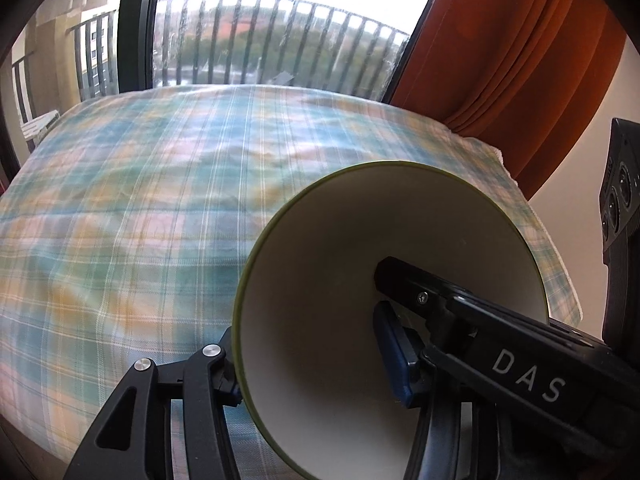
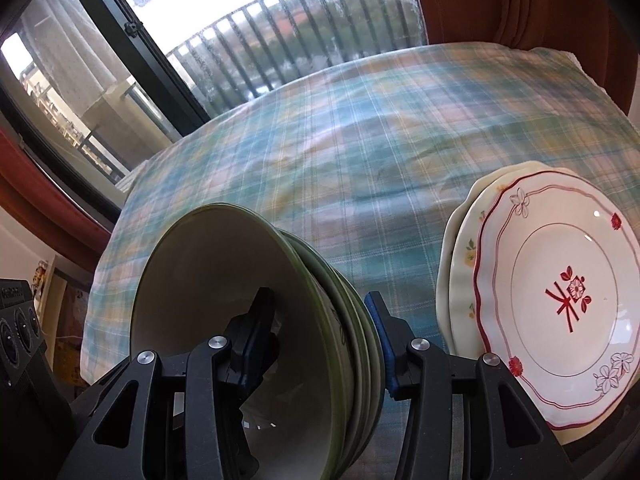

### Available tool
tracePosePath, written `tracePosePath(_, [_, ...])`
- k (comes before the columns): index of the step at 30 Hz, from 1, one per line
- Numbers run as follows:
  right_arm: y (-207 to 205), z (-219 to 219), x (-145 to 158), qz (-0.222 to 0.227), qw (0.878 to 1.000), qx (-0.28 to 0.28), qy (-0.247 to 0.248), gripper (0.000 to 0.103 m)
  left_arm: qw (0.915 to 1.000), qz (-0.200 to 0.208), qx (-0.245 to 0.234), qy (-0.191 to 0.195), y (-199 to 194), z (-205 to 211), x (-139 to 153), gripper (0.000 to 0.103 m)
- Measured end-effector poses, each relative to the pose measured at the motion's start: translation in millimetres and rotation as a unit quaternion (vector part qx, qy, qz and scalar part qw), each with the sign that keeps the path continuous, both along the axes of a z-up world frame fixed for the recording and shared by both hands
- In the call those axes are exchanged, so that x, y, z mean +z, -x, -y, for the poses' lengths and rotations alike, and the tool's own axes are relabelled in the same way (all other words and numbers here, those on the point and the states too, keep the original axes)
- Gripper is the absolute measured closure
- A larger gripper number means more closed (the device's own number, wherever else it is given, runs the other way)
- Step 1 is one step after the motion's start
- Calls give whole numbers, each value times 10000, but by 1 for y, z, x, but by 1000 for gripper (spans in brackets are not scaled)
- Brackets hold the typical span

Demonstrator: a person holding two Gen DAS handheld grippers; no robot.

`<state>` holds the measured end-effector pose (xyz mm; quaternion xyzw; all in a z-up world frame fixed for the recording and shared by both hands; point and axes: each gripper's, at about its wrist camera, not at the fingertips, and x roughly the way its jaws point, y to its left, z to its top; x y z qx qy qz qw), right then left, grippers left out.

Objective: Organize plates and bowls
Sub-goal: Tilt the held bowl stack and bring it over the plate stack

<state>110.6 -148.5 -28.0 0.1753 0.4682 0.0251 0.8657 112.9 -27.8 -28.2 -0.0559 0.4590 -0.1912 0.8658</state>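
A stack of green bowls point(image 2: 224, 280), white inside, is tipped with its mouth toward both cameras above the plaid tablecloth point(image 2: 360, 140). My right gripper point(image 2: 320, 328) is shut on the stack's right wall, one finger inside and one outside. In the left wrist view only the inner bowl point(image 1: 340, 240) shows. My left gripper point(image 1: 314, 364) is shut on its left wall, the blue pad inside. The right gripper's black finger point(image 1: 404, 280) also reaches into the bowl. A pile of plates point(image 2: 560, 300) lies right of the bowls, a red-patterned one on top.
The plaid-covered table point(image 1: 140, 200) runs back to a window with a balcony railing point(image 1: 280, 40). An orange curtain point(image 1: 520, 60) hangs at the right. A black box with round dials point(image 1: 620, 200) stands beside the table, and shows again as the dialled box point(image 2: 20, 340).
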Motion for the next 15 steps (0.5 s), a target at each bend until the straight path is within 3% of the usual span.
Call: tracePosePath(15, [10,26,45,480,9988,-49,80,53,9991,417,-54,103,2,25,36,51])
